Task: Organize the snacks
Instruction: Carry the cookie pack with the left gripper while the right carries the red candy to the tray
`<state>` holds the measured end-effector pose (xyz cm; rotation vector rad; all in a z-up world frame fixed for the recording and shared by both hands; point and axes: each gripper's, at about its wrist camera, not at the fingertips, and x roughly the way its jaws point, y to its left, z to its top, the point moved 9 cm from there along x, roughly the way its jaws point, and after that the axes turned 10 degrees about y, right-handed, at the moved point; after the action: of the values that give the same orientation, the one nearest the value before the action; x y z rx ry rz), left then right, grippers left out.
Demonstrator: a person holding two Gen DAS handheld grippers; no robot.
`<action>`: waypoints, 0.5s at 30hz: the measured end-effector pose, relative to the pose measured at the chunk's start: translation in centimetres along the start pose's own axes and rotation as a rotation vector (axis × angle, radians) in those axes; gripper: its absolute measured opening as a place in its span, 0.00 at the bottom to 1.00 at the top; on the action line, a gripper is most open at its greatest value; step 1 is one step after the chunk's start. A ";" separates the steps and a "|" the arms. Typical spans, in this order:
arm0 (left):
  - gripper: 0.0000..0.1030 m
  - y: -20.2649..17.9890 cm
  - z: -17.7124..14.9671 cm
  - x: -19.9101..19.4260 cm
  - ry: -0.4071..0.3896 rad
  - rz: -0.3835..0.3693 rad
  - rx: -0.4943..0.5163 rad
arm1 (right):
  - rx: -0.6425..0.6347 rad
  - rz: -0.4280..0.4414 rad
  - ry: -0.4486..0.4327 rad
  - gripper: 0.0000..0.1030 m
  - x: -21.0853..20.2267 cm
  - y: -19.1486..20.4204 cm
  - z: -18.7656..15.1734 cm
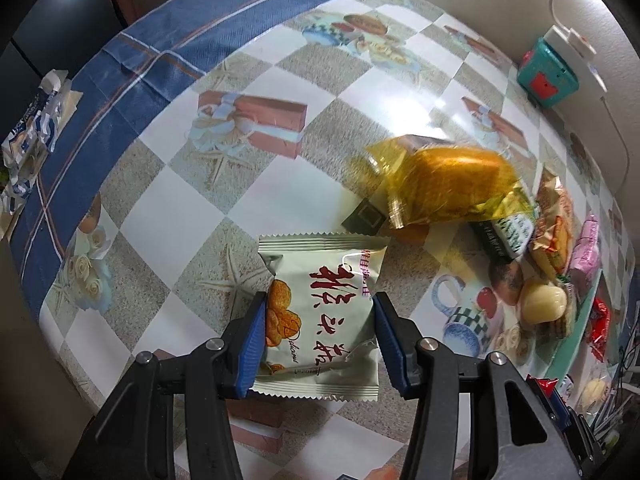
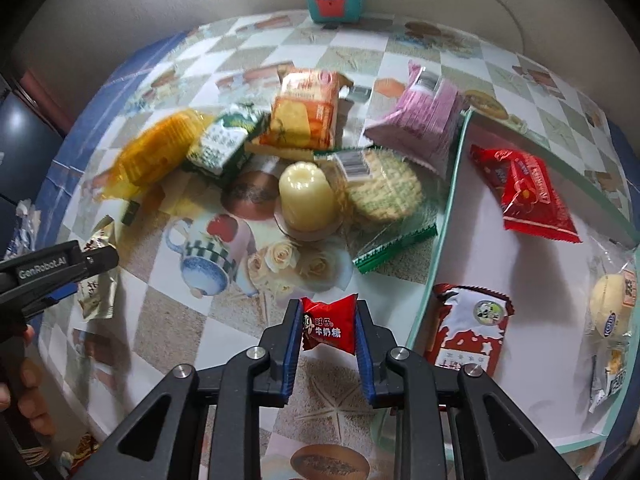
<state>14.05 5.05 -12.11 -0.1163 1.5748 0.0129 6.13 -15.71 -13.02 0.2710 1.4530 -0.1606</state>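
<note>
Your left tongs (image 1: 320, 332) clamp a cream packet (image 1: 320, 320) with red Chinese characters; your right tongs (image 2: 328, 326) clamp a small red candy (image 2: 330, 326) with white lettering.

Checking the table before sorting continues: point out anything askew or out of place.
Crumpled blue-and-white wrappers lie at the table's edge, away from the snack pile, like litter. The pile itself is a loose overlapping heap. Nothing looks spilled or torn.

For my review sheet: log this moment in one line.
left hand-held gripper: holding cream snack packet | right hand-held gripper: holding red candy | tray: partly filled
</note>
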 end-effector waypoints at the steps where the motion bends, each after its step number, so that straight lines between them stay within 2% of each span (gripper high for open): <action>1: 0.52 0.0 0.0 -0.3 -0.006 -0.003 0.002 | 0.005 0.004 -0.009 0.26 -0.3 0.0 -0.1; 15: 0.52 -1.8 -0.7 -4.3 -0.092 -0.062 0.040 | 0.118 0.065 -0.101 0.26 -5.3 -3.0 -0.5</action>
<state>13.47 3.49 -7.65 -0.1309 1.4784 -0.0612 4.23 -18.75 -8.05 0.4006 1.3351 -0.2049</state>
